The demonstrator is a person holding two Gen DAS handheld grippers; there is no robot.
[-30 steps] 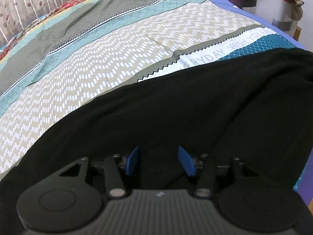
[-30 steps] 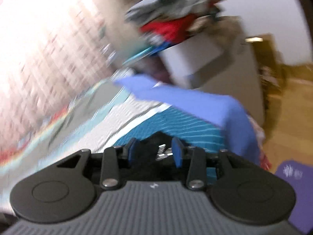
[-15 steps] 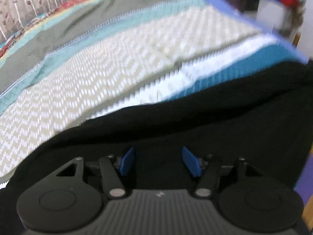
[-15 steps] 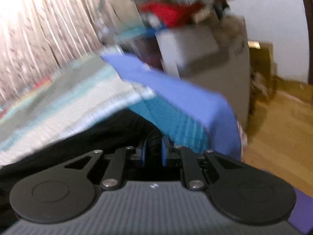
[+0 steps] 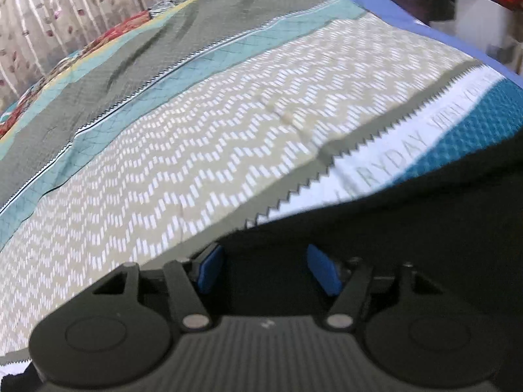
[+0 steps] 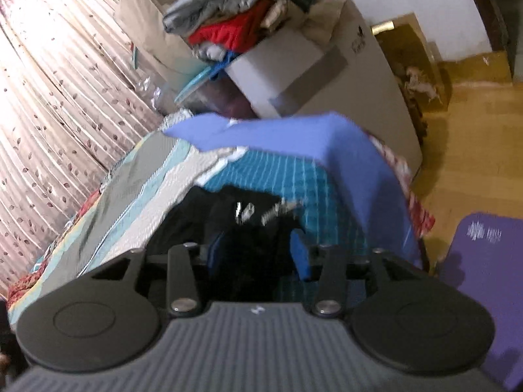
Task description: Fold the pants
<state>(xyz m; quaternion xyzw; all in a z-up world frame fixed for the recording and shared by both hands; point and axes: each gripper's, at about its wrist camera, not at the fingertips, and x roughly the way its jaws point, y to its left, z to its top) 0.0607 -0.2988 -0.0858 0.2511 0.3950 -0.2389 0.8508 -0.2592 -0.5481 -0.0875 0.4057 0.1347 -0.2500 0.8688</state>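
We hold the left gripper (image 5: 266, 269) with its jaws spread and opening; the black pants (image 5: 408, 228) lie under and between the blue pads (image 5: 209, 269), which do not press on the cloth. From there the pants run off to the right and ahead of the jaws, covering the near right part of the bed (image 5: 163, 163). Just ahead of the left jaws the pants' edge meets a white stripe (image 5: 376, 170) of the bedcover, printed with grey letters; we can read "RYDAY" and, blurred, what looks like "WISH YOU" further right. Beyond that stripe come a beige zigzag band, a pale teal band and a grey band, then a curtain (image 5: 49, 16) with a leaf print at the far side.

Our right gripper (image 6: 258, 259) also has its jaws spread and opening, with a dark bunch of the pants between the pads; whether the pads touch the cloth we cannot tell. Just ahead of these jaws, white marks (image 6: 258, 210) show on the pants, too blurred to read. Ahead lies the bed's teal corner under a blue sheet (image 6: 327, 143). Beyond it stands a white box (image 6: 310, 65) with a clothes pile (image 6: 235, 16) on top. To the right of the jaws a purple mat (image 6: 483, 261) lies on the wooden floor, with pale writing we cannot make out.
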